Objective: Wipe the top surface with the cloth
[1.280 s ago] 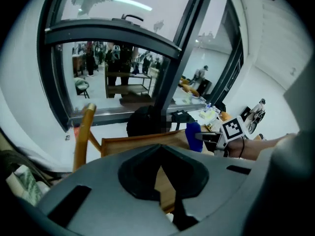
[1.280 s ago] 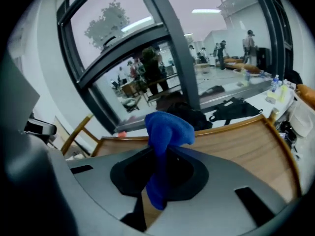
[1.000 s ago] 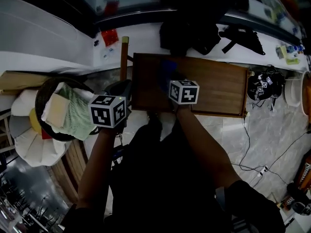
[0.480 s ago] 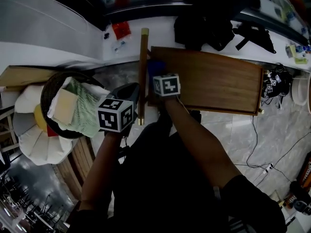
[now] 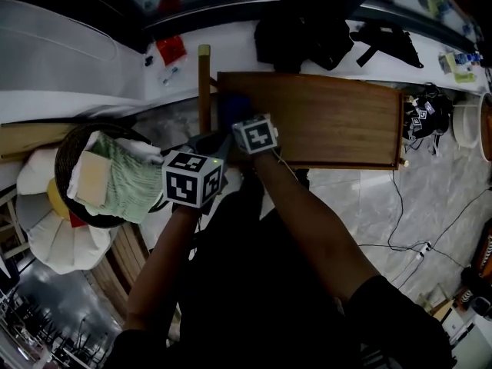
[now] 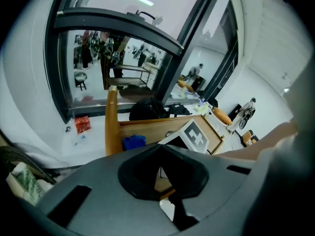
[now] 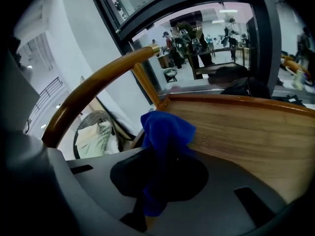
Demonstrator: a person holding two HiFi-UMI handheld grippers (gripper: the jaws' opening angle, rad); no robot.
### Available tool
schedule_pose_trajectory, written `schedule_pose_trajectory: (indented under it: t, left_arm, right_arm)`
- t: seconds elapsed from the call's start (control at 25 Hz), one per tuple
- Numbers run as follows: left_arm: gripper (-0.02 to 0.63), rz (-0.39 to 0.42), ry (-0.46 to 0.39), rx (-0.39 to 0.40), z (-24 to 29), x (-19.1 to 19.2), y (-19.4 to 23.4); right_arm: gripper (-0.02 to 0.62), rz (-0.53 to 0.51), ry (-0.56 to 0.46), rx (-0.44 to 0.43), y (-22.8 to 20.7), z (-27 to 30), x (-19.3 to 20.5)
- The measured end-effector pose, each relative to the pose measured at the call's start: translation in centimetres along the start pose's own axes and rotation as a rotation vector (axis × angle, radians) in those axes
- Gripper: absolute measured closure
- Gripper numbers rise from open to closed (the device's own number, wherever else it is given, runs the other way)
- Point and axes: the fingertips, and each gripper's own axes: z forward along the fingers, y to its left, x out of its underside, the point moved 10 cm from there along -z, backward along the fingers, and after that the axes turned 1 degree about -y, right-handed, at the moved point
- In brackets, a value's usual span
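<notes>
Clamped tight in the jaws of the right gripper (image 5: 240, 118): the blue cloth (image 7: 166, 132), set at the left end of the wooden bench top (image 5: 338, 121), probably to begin a sweep rightward. Kept near-left, off the wood and clear of that path: left gripper (image 5: 206, 146), jaws pressed together, nothing between.

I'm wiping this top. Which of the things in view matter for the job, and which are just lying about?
In the job:
- cloth, clamped in the right gripper
- wooden top, under the cloth

Lying about:
- basket of linens
- black bags
- red packet
- floor cable
- left gripper, holding nothing
</notes>
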Motion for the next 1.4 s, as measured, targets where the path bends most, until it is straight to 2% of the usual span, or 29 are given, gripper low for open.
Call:
schedule_pose_trajectory:
  t: [0.28, 0.56, 0.96, 1.24, 1.4]
  left_arm:
    - [0.595, 0.055, 0.038, -0.048, 3.8, -0.2, -3.2]
    - [0.594, 0.021, 0.079, -0.067, 8.9, 0.1, -7.1]
    - [0.595, 0.069, 0.111, -0.044, 17.9, -1.5, -14.8]
    - [0.595, 0.083, 0.128, 0.015, 22.5, -2.0, -20.5]
    - [0.594, 0.098, 0.126, 0.055, 24.2, -2.3, -23.5]
  right_arm:
    - [0.538, 0.001, 0.009, 0.049, -5.4, -3.9, 2.0]
    - [0.538, 0.038, 0.019, 0.101, -12.8, -9.4, 4.5]
    - [0.538, 0.1, -0.009, 0.201, -23.6, -17.6, 7.7]
    - [0.538, 0.146, 0.001, 0.288, -30.2, -22.9, 9.6]
    - [0.538, 0.178, 0.001, 0.366, -33.5, -25.8, 10.8]
